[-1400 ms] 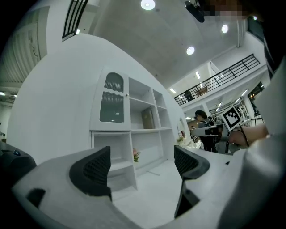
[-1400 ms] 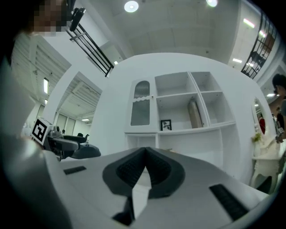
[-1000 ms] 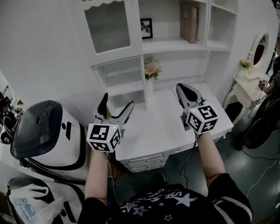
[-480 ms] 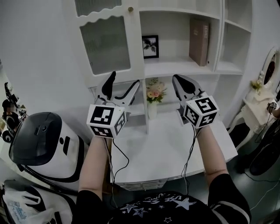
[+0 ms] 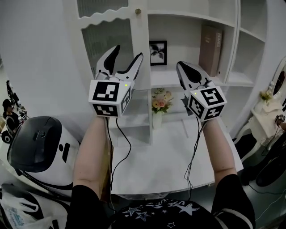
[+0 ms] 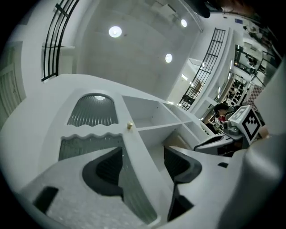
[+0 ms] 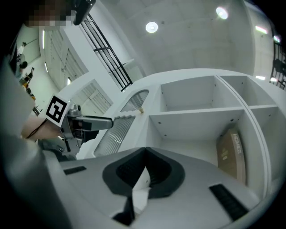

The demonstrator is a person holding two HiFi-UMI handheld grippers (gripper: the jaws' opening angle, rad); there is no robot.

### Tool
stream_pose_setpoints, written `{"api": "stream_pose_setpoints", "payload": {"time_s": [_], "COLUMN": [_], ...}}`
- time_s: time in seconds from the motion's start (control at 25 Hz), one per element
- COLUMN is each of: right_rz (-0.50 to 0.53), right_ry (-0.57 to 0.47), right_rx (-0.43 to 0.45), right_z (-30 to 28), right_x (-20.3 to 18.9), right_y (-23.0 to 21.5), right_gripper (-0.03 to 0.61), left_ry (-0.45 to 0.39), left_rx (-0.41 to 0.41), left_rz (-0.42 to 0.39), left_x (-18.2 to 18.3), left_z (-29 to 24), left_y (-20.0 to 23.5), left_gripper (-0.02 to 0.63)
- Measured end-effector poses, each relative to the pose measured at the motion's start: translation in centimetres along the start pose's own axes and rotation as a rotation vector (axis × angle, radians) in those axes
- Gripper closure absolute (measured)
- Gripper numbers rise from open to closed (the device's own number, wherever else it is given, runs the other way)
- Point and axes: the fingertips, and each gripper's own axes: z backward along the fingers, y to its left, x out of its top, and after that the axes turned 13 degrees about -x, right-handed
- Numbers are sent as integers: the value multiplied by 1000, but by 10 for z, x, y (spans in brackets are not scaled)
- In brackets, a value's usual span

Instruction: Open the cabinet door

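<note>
**A:** What's nearest to me?

**B:** Both grippers, held up over the flat white desk top (image 5: pixel 156 161). The left gripper (image 5: pixel 127 53) is spread, though its jaws have just been closing. The right gripper (image 5: pixel 182 66) is pressed together with nothing in it.

**A:** Is anything between my left jaws?

**B:** In the left gripper view the door's right-hand frame edge lines up between them. I think it lies beyond the tips, untouched, but the angle is poor.

**A:** And the door itself?

**B:** The white-framed cabinet door with ribbed glass panels (image 5: pixel 111 36) sits closed at the upper left of the white shelf unit (image 5: pixel 192 18), just past my left gripper. Its small round brass knob (image 5: pixel 138 11) is above the tips. A small vase of pink flowers (image 5: pixel 159 100) stands at the back of the desk. A tall brown book (image 5: pixel 209 44) stands on a shelf farther right.
</note>
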Motion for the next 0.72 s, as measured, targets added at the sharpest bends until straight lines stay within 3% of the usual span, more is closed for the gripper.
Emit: {"api": "stream_pose_setpoints", "payload": {"time_s": [0.32, 0.72], "right_rz": [4, 27], "right_ry": [-35, -35], "right_rx": [-67, -97], "right_z": [-26, -35], "right_x": [21, 16], "right_y": [-11, -32], "right_gripper": [572, 572], "left_ry": [-31, -61], "left_rx": [19, 78], "left_rz": [-190, -172], "left_x": [41, 54], "left_z": [-61, -105], "left_y": [30, 60], "left_gripper": [370, 396]}}
